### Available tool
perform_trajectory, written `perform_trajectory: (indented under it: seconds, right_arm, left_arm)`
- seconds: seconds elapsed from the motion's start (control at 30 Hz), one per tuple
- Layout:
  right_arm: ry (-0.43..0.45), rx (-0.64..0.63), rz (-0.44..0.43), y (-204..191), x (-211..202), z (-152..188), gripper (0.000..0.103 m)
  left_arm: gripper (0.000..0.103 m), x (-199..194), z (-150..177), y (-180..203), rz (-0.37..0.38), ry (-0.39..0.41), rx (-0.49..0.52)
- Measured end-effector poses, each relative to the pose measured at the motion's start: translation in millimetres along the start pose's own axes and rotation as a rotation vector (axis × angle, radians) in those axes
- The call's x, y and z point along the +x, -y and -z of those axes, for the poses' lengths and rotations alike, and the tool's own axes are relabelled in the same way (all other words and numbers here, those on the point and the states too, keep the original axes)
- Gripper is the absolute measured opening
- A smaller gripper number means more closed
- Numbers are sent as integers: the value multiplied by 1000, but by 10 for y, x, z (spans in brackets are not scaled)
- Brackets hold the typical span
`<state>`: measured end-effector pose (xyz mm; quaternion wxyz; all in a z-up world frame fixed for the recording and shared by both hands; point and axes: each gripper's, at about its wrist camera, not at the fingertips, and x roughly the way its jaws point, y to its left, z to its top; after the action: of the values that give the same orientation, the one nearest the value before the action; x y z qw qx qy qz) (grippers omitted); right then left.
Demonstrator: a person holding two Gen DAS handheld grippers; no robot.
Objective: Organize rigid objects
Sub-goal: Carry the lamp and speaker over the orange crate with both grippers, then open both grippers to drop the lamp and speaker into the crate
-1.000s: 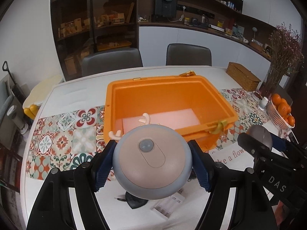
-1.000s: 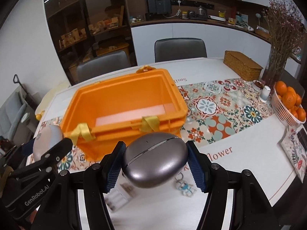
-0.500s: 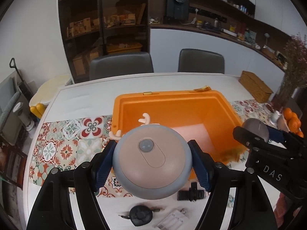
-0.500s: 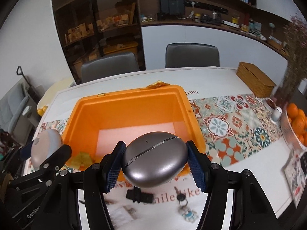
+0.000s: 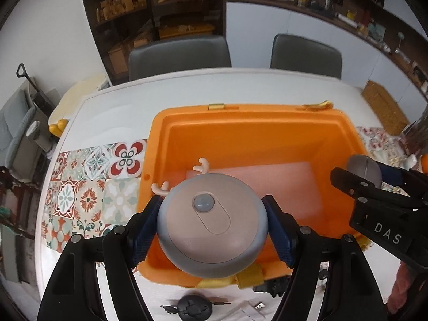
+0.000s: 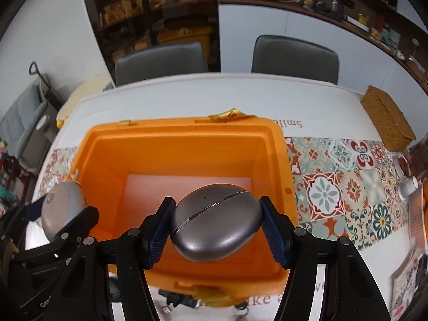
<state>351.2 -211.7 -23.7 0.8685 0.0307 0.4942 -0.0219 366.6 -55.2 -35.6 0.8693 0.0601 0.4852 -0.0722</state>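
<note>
My left gripper (image 5: 212, 230) is shut on a round grey and beige night light with small antlers (image 5: 211, 222). It hangs over the near left part of the open orange bin (image 5: 240, 123). My right gripper (image 6: 216, 227) is shut on a glossy grey oval case (image 6: 216, 220), held above the bin (image 6: 187, 128), whose floor shows a pale pink liner (image 6: 187, 187). Each gripper appears at the edge of the other's view, the right one (image 5: 374, 187) beside the bin's right wall, the left one (image 6: 64, 214) beside its left wall.
Small dark items lie on the white table in front of the bin: a black round key fob (image 5: 191, 306), a black clip (image 6: 179, 301) and a clear packet (image 5: 248, 313). A patterned runner (image 6: 347, 187) crosses the table. A wicker box (image 6: 388, 117) sits at the far right. Two chairs (image 5: 179, 53) stand behind.
Both grippers have moved forward over the bin with their objects still held. The bin now fills the middle of both views, seen more from above.
</note>
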Motion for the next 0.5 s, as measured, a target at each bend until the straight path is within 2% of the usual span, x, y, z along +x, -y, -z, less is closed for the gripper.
perform_trajectory:
  seconds: [0.27, 0.5]
  right_arm:
    - [-128, -12, -22, 42, 351, 19, 64]
    - [-151, -2, -19, 88, 441, 45, 64]
  left_arm:
    - [75, 224, -32, 33, -24, -89, -5]
    - [81, 232, -55, 67, -53, -95, 5]
